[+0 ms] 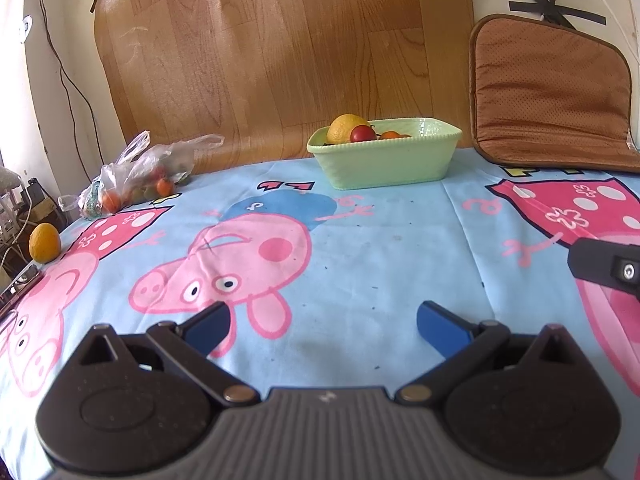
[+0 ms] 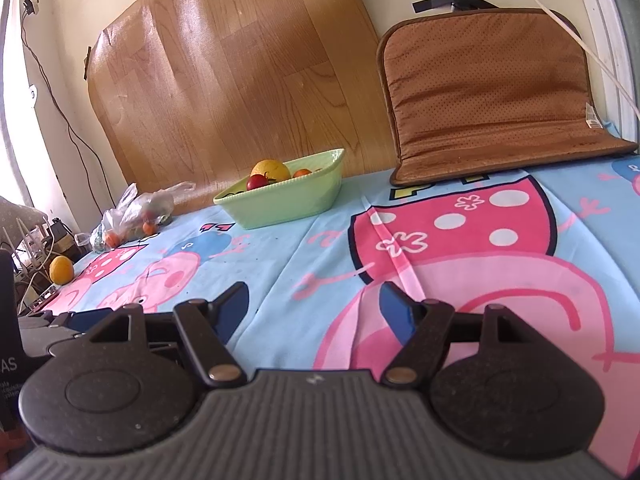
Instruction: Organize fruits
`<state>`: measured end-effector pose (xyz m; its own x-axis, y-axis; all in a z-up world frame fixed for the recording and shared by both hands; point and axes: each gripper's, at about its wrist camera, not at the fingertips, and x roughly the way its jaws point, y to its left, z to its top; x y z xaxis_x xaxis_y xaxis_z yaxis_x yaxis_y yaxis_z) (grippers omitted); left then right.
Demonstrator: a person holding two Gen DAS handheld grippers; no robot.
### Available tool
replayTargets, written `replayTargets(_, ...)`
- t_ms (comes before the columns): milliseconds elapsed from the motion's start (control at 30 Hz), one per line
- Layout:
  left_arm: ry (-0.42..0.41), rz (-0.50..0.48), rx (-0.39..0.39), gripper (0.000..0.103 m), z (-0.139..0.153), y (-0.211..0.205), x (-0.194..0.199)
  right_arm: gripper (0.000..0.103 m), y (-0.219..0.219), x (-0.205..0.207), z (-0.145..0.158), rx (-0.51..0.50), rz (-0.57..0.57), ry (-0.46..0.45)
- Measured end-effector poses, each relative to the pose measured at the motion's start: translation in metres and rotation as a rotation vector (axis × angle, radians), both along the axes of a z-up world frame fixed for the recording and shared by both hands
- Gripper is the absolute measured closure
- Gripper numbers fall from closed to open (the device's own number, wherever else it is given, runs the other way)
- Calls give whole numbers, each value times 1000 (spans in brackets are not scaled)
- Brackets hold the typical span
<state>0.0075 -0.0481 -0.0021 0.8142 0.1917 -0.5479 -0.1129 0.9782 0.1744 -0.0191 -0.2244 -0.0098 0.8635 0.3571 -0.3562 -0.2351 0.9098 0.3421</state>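
Cartoon-pig tablecloth [image 1: 360,248] over table; wood-grain sheet [image 1: 280,48] and brown cushion [image 1: 548,92] propped against back wall. Left gripper [image 1: 322,326] and right gripper [image 2: 314,308] low over cloth, fingers spread wide, nothing between. Green basket [image 1: 384,160] at far edge with yellow fruit [image 1: 346,128] and red fruit [image 1: 363,134]; lone orange fruit [image 1: 45,242] at far left edge; plastic bag [image 1: 136,176] near it, contents hard to make out.

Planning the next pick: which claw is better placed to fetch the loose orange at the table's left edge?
Left, probably. The left claw is open and empty, and sits nearer the orange. From the right claw, also open, that orange lies far left, beyond the left one.
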Motion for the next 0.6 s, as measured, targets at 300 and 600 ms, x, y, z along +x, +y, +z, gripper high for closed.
replayTargets(300, 1, -5, -10, 0, 0, 1, 0, 29, -1, 2, 1, 4, 6, 10)
replayTargets(600, -1, 0, -19, 0, 0, 2, 0, 28, 0, 2, 1, -6, 2, 10)
